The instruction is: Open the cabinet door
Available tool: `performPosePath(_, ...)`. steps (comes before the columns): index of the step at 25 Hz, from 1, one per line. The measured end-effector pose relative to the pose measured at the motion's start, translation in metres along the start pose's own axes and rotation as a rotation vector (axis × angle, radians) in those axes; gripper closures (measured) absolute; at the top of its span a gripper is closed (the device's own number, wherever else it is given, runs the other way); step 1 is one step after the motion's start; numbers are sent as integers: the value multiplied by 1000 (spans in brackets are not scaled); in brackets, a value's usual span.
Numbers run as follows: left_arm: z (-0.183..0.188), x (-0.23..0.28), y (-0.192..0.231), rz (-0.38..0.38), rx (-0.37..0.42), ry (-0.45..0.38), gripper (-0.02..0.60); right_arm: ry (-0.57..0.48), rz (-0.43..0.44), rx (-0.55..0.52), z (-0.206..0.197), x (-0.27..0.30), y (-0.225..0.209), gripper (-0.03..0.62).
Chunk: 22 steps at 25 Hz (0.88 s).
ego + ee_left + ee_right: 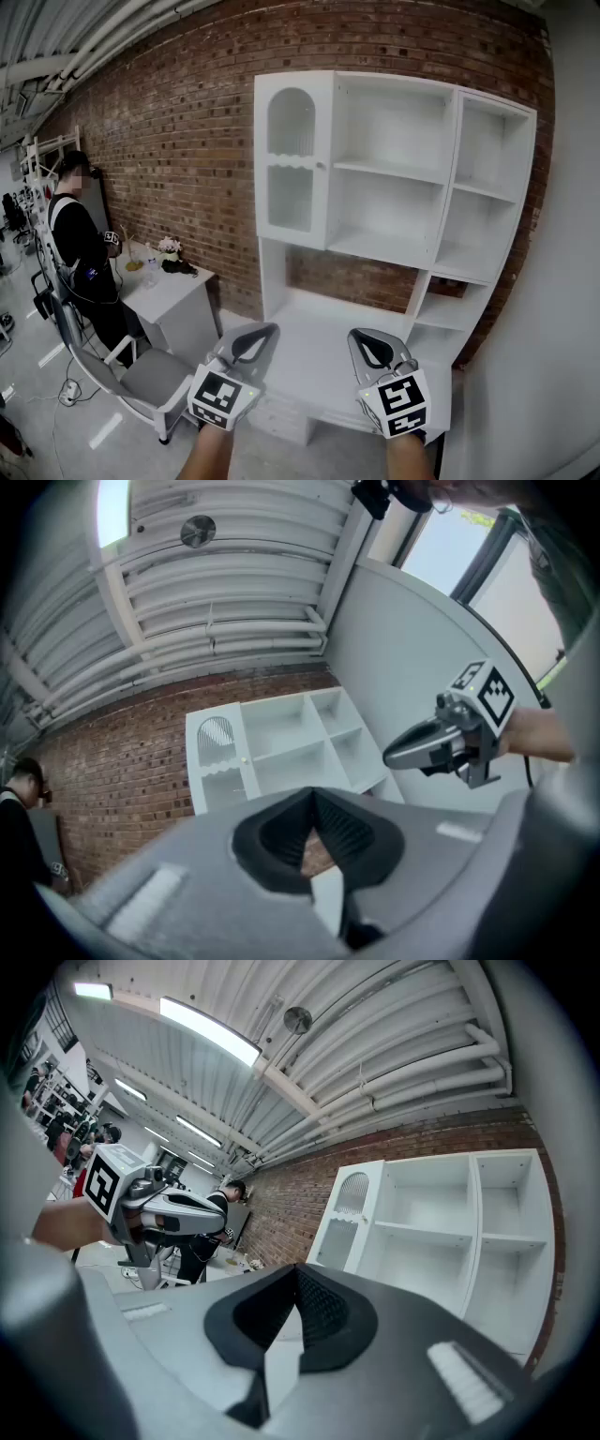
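Currently pre-approach: cabinet door (pixel 292 155) closed, upper left of the shelf unit (pixel 487 197), well ahead. Left gripper (pixel 261 335) and right gripper (pixel 362 337) low, fingers together, empty. Next I'd raise one to the knob (pixel 320 165), spread fingers, clamp, pull.

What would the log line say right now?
door: closed | left gripper: shut, empty | right gripper: shut, empty | reach: not yet at door
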State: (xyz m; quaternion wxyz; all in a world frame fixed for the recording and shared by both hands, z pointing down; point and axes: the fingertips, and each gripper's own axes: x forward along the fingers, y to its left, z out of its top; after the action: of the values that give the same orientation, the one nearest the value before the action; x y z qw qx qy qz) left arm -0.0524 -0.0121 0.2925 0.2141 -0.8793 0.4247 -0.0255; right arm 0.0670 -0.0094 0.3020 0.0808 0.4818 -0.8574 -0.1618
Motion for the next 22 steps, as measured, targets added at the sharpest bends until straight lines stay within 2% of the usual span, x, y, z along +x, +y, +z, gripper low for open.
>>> performPosePath(22, -14, -16, 18, -20, -14, -8, 580, -4, -27, 28, 3, 16, 20, 591)
